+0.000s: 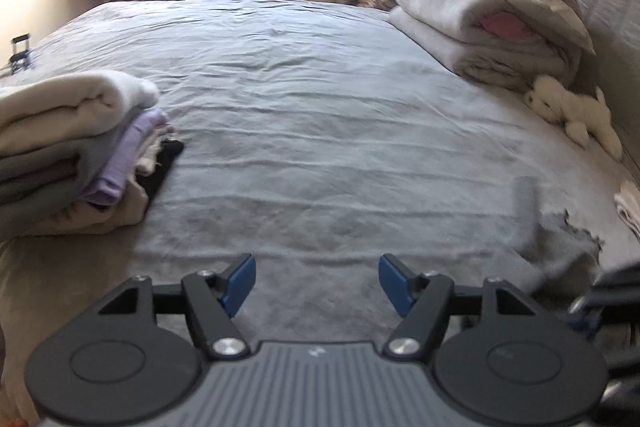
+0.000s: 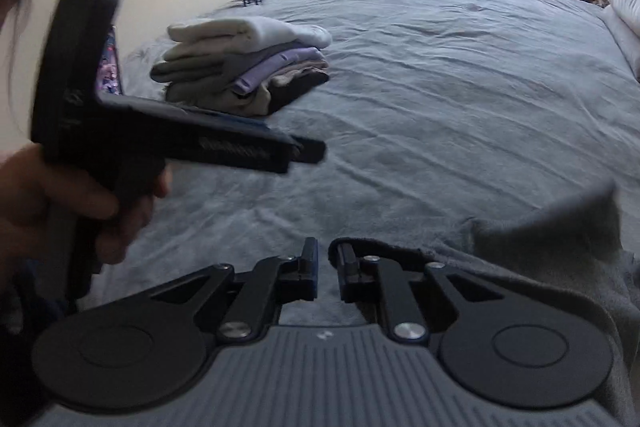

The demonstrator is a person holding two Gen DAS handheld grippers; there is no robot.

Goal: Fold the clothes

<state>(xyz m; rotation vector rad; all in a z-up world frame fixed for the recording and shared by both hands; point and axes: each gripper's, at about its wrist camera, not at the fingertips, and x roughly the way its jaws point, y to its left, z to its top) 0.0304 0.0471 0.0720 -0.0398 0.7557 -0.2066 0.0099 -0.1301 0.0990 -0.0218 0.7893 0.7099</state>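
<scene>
Right gripper point(image 2: 328, 269): jaws drawn nearly together with only a narrow slit between the pads; an edge of grey fabric sits in that slit and drapes over the right finger, so by my reading it is pinched on cloth.
Left gripper point(image 1: 316, 281): jaws spread wide, blue pads well apart, nothing between them; it hangs above the bedcover.
Left hand point(image 2: 80, 203): seen from the right wrist view, wrapped round the handle of the left tool, which is blurred.
Grey garment point(image 2: 560, 255): bunched and partly lifted at the near right of the bed, trailing back past the right tool's body; blurred in both views, so its kind cannot be told. In the left wrist view it shows at the lower right point(image 1: 560, 243).
Folded stack point(image 2: 248, 63): several folded pieces piled on the left part of the bed, a cream one on top, then grey, lilac, beige and a dark one at the bottom; edges roughly aligned.
Bedcover point(image 1: 320, 107): blue-grey, creased, bare across the middle between stack and garment.
Other cloth: a pale piece point(image 1: 628, 211) lies at the far right edge, only partly in view; whether it is clothing I cannot tell.
Bedding pile point(image 1: 480, 23): folded blankets and a pillow at the headboard, with a white soft toy point(image 1: 572, 111) beside it.
Progress: a stack lies folded; the grey garment is unfolded and in hand, so at least that piece remains.
</scene>
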